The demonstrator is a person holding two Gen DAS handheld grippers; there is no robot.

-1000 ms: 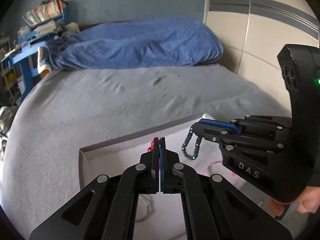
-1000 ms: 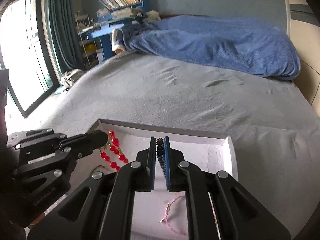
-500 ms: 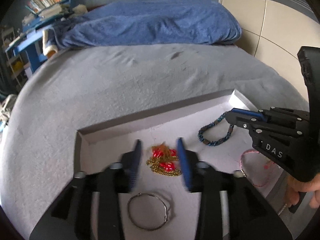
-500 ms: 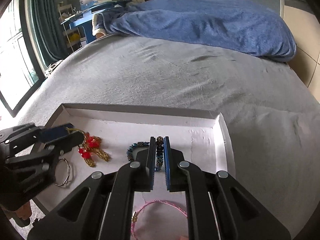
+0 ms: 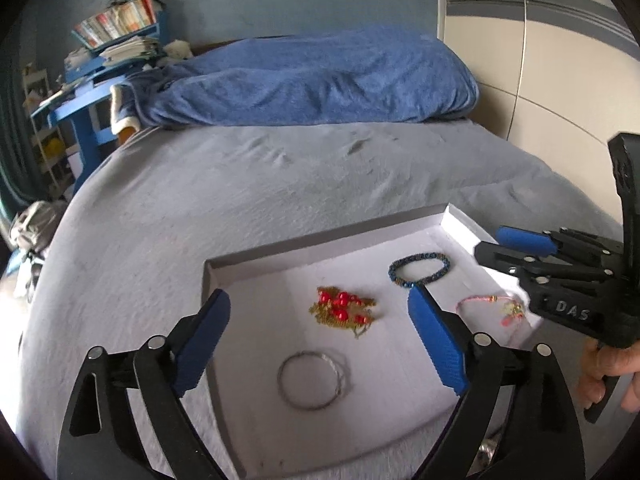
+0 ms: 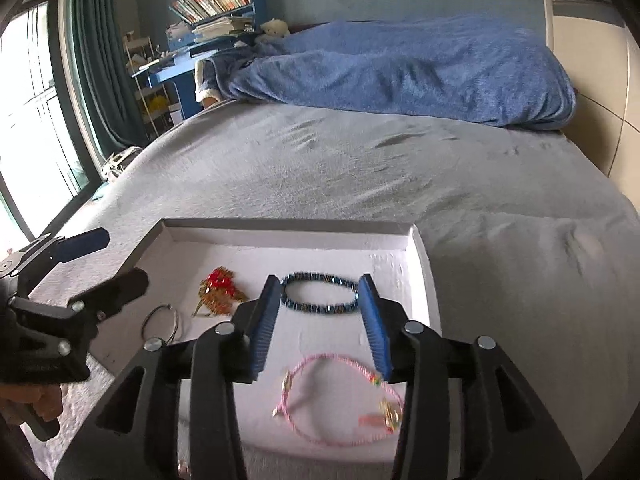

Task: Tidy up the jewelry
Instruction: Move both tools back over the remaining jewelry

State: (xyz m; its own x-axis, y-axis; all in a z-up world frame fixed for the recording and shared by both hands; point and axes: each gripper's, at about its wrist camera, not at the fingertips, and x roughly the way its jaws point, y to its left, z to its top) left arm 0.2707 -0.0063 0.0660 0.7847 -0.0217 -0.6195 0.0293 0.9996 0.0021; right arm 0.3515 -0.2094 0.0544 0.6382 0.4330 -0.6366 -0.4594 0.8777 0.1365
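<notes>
A shallow white tray (image 5: 320, 240) (image 6: 280, 226) lies on the grey bed. In it lie a red-bead and gold chain piece (image 5: 342, 310) (image 6: 218, 290), a dark blue bead bracelet (image 5: 418, 268) (image 6: 318, 296), a pink cord bracelet (image 5: 488, 306) (image 6: 340, 396) and a thin metal ring (image 5: 312, 380) (image 6: 160, 322). My left gripper (image 5: 316, 336) is open and empty above the tray's near left part. My right gripper (image 6: 320, 320) is open and empty just behind the blue bracelet; it also shows in the left wrist view (image 5: 520, 248).
The grey bed (image 6: 360, 168) stretches away beyond the tray, with a heaped blue blanket (image 5: 312, 80) at its far end. A blue desk and bookshelf (image 6: 208, 28) stand at the far left, a window (image 6: 28, 100) on the left, a pale wardrobe (image 5: 540, 60) on the right.
Both grippers opened and drew back. The red-bead chain left the left gripper and the blue bracelet left the right gripper; both now lie in the tray.
</notes>
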